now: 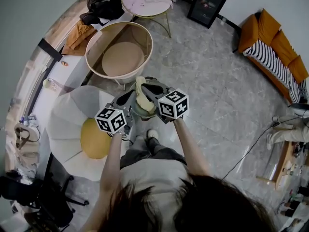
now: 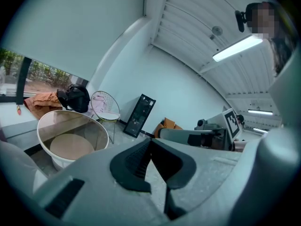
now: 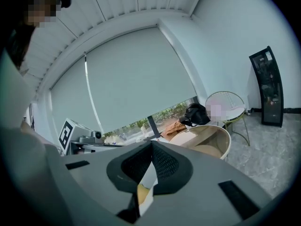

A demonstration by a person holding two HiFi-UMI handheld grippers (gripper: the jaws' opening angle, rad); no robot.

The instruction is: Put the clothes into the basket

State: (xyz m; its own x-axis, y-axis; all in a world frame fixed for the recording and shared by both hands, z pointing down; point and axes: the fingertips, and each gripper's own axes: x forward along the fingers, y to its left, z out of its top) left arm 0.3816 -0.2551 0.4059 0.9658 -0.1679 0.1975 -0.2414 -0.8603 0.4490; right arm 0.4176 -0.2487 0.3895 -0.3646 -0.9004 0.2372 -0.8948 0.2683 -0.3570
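The step in hand looks like carrying a garment to the basket. The right gripper has its jaws pressed together on a fold of pale cream garment, and the rest of the cloth hangs bunched below and between the two grippers in the head view. The left gripper has its jaws brought together at the tips with no cloth visible between them, so the load seems to rest on the right one alone.

The round beige basket stands on the floor just beyond the grippers, slightly to the left, with its bottom bare. To do this well, keep the right clamp firm, take the garment far enough that the hanging part clears the near rim, and let go only over the middle. The left gripper could gather the loose tail first so it does not drape over the edge.

Both forearms reach forward side by side, near each other. The grippers point towards the basket, close to level and a little downward, with their marker cubes facing up.
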